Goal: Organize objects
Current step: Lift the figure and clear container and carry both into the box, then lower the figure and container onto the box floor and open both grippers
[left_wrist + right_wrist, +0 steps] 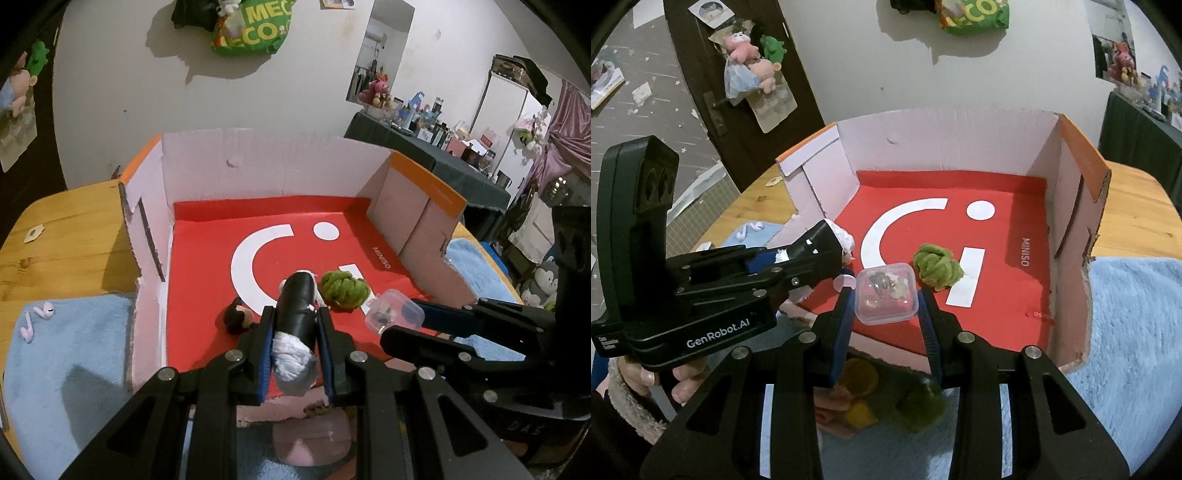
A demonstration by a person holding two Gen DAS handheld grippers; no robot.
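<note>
A cardboard box (280, 162) with a red floor stands open on the table. My left gripper (293, 317) is shut on a black and white tube-shaped object (295, 306), held over the box's near edge. My right gripper (886, 299) is shut on a small clear plastic case (886, 293) with small bits inside, also over the box's near edge; the case shows in the left wrist view (393, 312) too. A green fuzzy ball (343, 290) lies on the red floor, also seen in the right wrist view (936, 269). A small dark figure (238, 317) lies left of the tube.
Pink earbuds (35, 319) lie on a blue fluffy cloth (66, 354) left of the box. More plush items (919, 404) lie on the cloth below my right gripper. The wooden table (66, 236) extends left. A cluttered dark side table (424, 147) stands far right.
</note>
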